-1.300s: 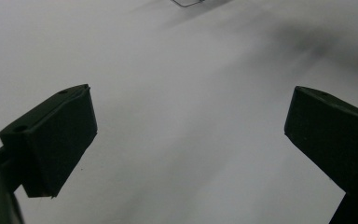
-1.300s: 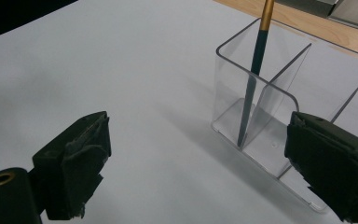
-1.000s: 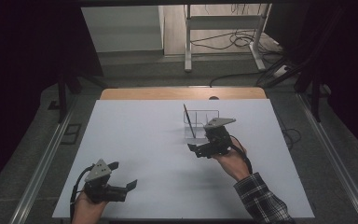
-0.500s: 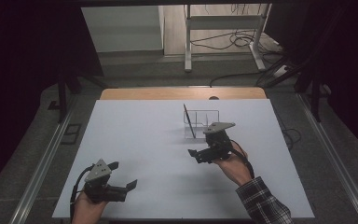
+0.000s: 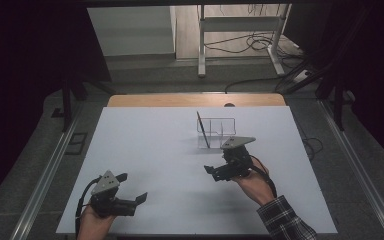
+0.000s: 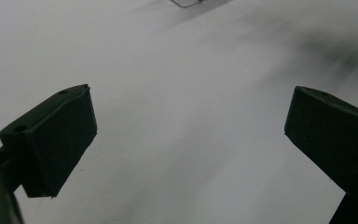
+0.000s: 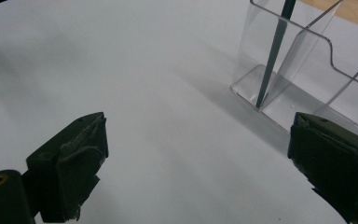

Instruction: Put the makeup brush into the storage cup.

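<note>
While both hands rest low over the white table (image 5: 150, 150), the scene reads so:
Right gripper (image 5: 214, 171): jaws spread wide, holding nothing, just short of the clear acrylic divided holder (image 5: 219, 131).
Left gripper (image 5: 139, 199): jaws released wide over bare tabletop, well apart from the holder.
Thin dark stick (image 5: 203, 130): stands in the holder's left compartment, long axis near upright, top leaning away.
Writing: none legible.

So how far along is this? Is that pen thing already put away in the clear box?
Looks mostly done: the dark pen already stands tilted in the clear holder. Nothing is in hand: the right gripper sits open and empty near the holder, and the left gripper is open over bare white table. Little seems left, perhaps just parking the grippers.
</note>
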